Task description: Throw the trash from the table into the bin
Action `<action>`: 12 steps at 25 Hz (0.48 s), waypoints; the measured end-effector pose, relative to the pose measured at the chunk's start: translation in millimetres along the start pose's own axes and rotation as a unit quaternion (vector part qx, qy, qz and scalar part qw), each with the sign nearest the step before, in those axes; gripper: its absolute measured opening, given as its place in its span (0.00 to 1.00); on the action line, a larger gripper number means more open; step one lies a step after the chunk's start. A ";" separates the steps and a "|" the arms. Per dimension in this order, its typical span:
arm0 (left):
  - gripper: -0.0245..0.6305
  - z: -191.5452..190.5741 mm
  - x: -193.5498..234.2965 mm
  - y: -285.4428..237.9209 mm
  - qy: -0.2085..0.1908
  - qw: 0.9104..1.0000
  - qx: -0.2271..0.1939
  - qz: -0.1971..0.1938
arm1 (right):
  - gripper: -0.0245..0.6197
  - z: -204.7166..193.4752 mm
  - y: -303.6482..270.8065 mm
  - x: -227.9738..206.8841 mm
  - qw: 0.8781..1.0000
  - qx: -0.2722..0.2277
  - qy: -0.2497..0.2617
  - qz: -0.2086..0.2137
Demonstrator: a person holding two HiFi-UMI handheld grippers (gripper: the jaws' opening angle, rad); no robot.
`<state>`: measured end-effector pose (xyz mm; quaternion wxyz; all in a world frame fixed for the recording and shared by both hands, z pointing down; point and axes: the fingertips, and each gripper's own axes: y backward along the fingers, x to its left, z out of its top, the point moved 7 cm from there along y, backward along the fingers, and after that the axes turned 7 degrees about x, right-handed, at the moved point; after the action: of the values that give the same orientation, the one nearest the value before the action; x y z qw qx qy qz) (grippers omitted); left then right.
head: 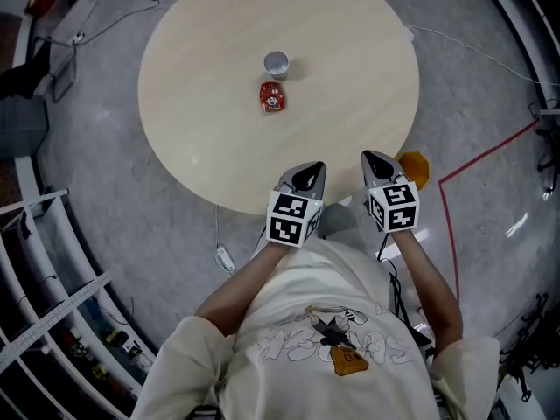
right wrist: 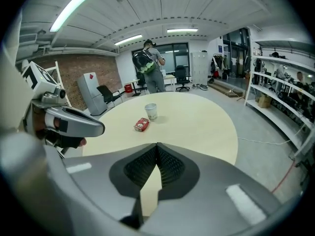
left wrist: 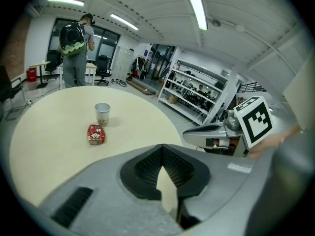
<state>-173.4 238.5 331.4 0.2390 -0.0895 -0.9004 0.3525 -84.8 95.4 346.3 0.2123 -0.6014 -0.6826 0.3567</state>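
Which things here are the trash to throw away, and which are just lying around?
For the job: paper cup, red packet, both on the round table; left gripper and right gripper, shut, empty.
Just around: orange thing on the floor, white cable, shelves, person with a backpack.

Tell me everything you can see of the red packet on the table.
The red packet is small, flat and rectangular, with a white printed patch too small to read. It lies flat near the middle of the pale round table, just beside the cup but apart from it; nothing else touches it.
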 end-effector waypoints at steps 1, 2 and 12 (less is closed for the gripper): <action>0.04 -0.8 6.9 6.1 0.003 1.000 -0.004 0.005 | 0.05 4.8 -4.3 7.4 1.000 0.000 0.005 0.005; 0.04 -1.6 13.4 12.4 0.007 1.000 -0.007 0.011 | 0.05 9.8 -8.1 14.7 1.000 0.000 0.010 0.009; 0.04 -2.8 79.9 51.1 0.033 0.998 -0.030 0.050 | 0.05 54.0 -55.9 74.8 0.998 -0.001 0.047 0.044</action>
<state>-241.9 304.1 327.9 0.2473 -0.1536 -0.8967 0.3334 -175.0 154.3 342.1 0.2275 -0.6468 -0.6455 0.3364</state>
